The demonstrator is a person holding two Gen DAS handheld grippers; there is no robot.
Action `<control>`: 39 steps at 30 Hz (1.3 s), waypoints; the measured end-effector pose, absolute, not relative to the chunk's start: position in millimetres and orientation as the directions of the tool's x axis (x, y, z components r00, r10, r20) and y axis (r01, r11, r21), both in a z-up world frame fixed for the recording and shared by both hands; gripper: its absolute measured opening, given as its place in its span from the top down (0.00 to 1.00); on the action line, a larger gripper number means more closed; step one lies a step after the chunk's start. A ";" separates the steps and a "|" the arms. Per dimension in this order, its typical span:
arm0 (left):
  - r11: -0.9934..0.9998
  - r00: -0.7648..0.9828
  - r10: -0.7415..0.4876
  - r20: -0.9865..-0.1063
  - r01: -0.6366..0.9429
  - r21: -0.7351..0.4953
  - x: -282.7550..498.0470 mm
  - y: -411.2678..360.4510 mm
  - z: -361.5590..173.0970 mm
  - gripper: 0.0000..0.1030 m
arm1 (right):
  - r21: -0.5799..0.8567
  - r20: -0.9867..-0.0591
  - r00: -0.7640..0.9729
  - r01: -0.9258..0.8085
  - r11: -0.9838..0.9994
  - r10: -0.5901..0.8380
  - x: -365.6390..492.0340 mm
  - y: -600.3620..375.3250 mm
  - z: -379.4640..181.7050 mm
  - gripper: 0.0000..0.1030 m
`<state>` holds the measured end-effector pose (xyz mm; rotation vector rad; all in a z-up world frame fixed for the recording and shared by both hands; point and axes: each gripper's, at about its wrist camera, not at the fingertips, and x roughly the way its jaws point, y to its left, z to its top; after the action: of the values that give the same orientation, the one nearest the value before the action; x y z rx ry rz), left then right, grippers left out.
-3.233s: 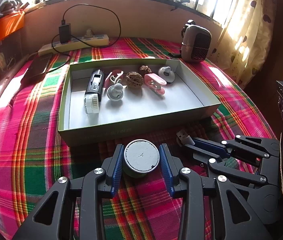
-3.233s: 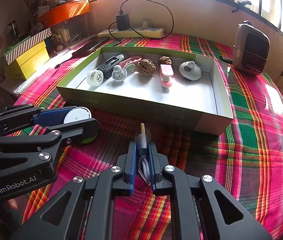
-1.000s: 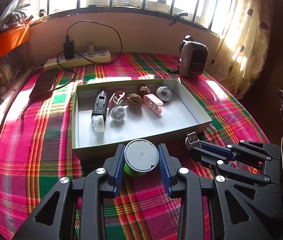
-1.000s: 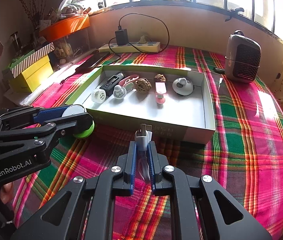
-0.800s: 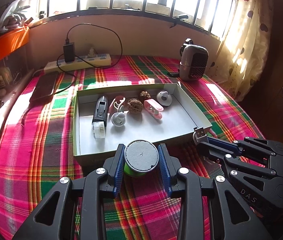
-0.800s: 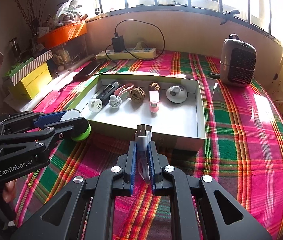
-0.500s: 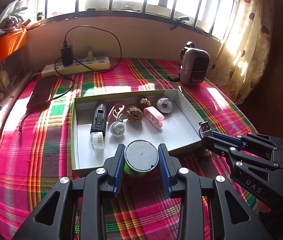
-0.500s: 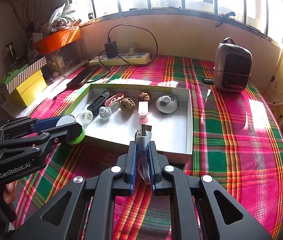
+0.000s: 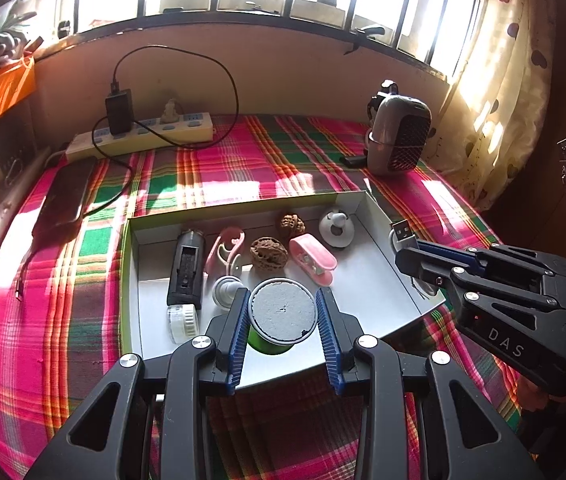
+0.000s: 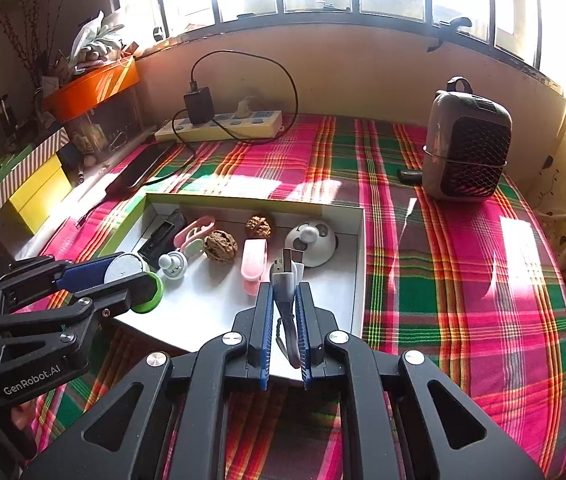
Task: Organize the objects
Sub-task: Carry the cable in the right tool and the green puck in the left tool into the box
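Left wrist view: the left gripper clasps a green tub over the near left of the tray, and to its right the right gripper is clenched on a white USB cable above the tray's near right. I judge each should be lowered onto bare floor short of the black shaver, white knob and pink clip before the jaws part, so nothing is knocked. The tub's label and the cable's coil below the pads are hidden.
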<state>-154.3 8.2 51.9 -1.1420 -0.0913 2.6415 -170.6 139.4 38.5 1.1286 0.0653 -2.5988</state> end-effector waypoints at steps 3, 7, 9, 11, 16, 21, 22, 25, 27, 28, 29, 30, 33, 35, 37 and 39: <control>-0.962 -0.646 0.269 -0.715 -0.215 -0.168 -162.5 9.9 47.2 0.70 | 0.078 -0.730 -0.633 0.298 -0.951 -0.258 -180.5 137.5 34.7 0.88; -0.962 -0.633 0.267 -0.726 -0.214 -0.168 -173.1 12.4 39.7 0.70 | 0.084 -0.746 -0.614 0.297 -0.951 -0.258 -193.4 136.4 26.6 0.88; -0.962 -0.627 0.270 -0.731 -0.216 -0.170 -177.7 13.3 35.9 0.70 | 0.090 -0.754 -0.605 0.291 -0.953 -0.256 -199.3 136.8 21.9 0.88; -0.960 -0.624 0.275 -0.731 -0.217 -0.176 -180.7 13.6 33.4 0.70 | 0.093 -0.762 -0.596 0.288 -0.953 -0.254 -204.2 136.5 17.7 0.88; -0.961 -0.610 0.271 -0.745 -0.218 -0.172 -188.8 15.7 26.8 0.70 | 0.093 -0.774 -0.581 0.290 -0.952 -0.252 -210.6 134.9 9.4 0.88; -0.961 -0.602 0.269 -0.752 -0.221 -0.167 -193.2 17.6 22.8 0.70 | 0.088 -0.782 -0.571 0.295 -0.951 -0.250 -213.5 132.5 4.5 0.88; -0.961 -0.601 0.270 -0.752 -0.222 -0.167 -193.6 17.9 22.2 0.70 | 0.087 -0.783 -0.570 0.296 -0.951 -0.249 -214.0 132.1 3.8 0.88; -0.961 -0.596 0.269 -0.757 -0.222 -0.166 -195.4 18.9 19.2 0.70 | 0.084 -0.786 -0.566 0.297 -0.951 -0.247 -215.0 131.2 2.0 0.88; -0.961 -0.596 0.268 -0.757 -0.219 -0.168 -196.3 18.8 18.0 0.70 | 0.079 -0.790 -0.563 0.300 -0.951 -0.243 -215.7 129.5 0.5 0.88; -0.961 -0.596 0.269 -0.757 -0.219 -0.169 -196.5 18.7 18.0 0.70 | 0.075 -0.791 -0.563 0.300 -0.951 -0.240 -215.9 128.9 -0.2 0.88; -0.961 -0.595 0.269 -0.757 -0.220 -0.168 -196.8 18.9 17.8 0.70 | 0.071 -0.792 -0.562 0.301 -0.951 -0.237 -216.1 128.5 -0.7 0.88; -0.961 -0.597 0.269 -0.756 -0.220 -0.168 -196.5 18.6 18.2 0.70 | 0.070 -0.794 -0.561 0.300 -0.951 -0.236 -216.3 128.4 -1.6 0.88; -0.961 -0.596 0.270 -0.756 -0.219 -0.170 -197.2 18.2 19.1 0.70 | 0.072 -0.798 -0.555 0.302 -0.951 -0.236 -217.0 128.0 -4.9 0.88; -0.961 -0.598 0.269 -0.755 -0.222 -0.167 -197.4 18.5 18.8 0.70 | 0.068 -0.798 -0.555 0.301 -0.951 -0.233 -216.9 127.4 -6.0 0.88; -0.961 -0.597 0.269 -0.756 -0.221 -0.167 -197.4 18.7 18.4 0.70 | 0.065 -0.799 -0.556 0.300 -0.952 -0.230 -218.0 126.8 -6.6 0.88; -0.961 -0.597 0.269 -0.756 -0.220 -0.168 -197.2 18.6 18.4 0.70 | 0.066 -0.798 -0.556 0.301 -0.951 -0.231 -218.0 126.9 -6.9 0.88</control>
<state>-197.2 18.6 18.4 -1.2378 -0.0820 2.5848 -218.0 126.9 -6.9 1.2817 0.1113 -2.5302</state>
